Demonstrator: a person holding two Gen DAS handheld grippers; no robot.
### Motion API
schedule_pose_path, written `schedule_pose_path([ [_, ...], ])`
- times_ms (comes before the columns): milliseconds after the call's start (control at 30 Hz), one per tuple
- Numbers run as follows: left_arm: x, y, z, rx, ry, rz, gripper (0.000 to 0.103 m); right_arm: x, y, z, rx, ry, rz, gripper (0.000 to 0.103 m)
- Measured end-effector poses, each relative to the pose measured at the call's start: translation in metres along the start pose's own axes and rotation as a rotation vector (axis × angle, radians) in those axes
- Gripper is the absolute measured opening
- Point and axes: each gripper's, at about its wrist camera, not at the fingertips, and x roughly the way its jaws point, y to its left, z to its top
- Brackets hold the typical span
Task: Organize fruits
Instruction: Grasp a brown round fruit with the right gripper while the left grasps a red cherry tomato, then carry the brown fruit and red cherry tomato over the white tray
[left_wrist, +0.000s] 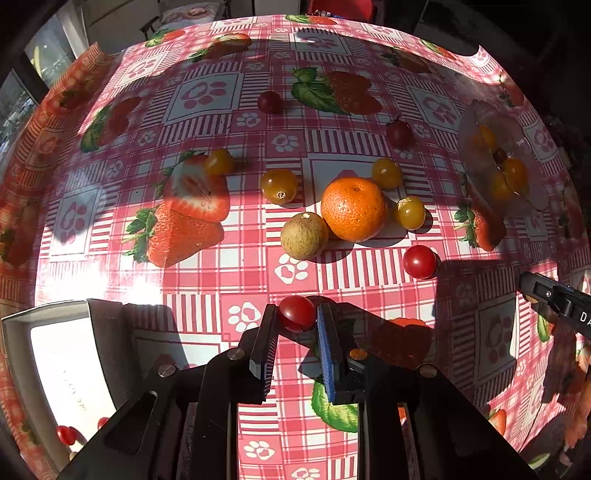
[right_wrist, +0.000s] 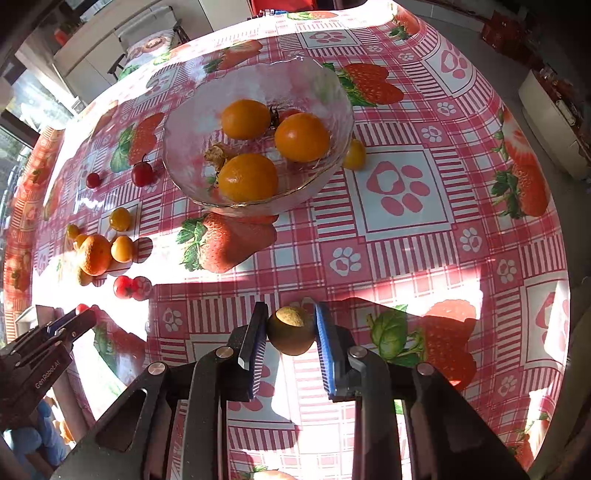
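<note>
Left tool (left_wrist: 297, 317) grips a red tomato (left_wrist: 297, 313); right tool (right_wrist: 290, 326) grips a brown fruit (right_wrist: 290, 330), the glass bowl (right_wrist: 184, 147) at upper center.

Tablecloth (right_wrist: 406, 229) looks like glossy plastic, lots of glare. On it, a clear textured glass bowl (right_wrist: 192, 122). Left of the bowl, a dimpled mandarin (right_wrist: 94, 254) and shiny smooth tomato (right_wrist: 142, 173). Claw pads (right_wrist: 327, 347) are ribbed blue rubber, matt black arms.

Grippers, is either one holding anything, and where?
Left hand-held gripper pinches a red cherry tomato across its sides. Right hand-held gripper clamps a brownish-green round fruit likewise.
</note>
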Motion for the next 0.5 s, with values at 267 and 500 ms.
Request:
schedule_pose_path([
  [267,-0.017,0.005,-0.028,0.002,0.011,-0.02,0.023,-0.006,0.022,-0.043,0.002,0.051,0.084,0.028],
  [500,-0.04,0.015,-0.053,0.002,-0.007,-0.039,0.023,-0.01,0.054,-0.057,-0.018,0.076,0.131,0.028],
])
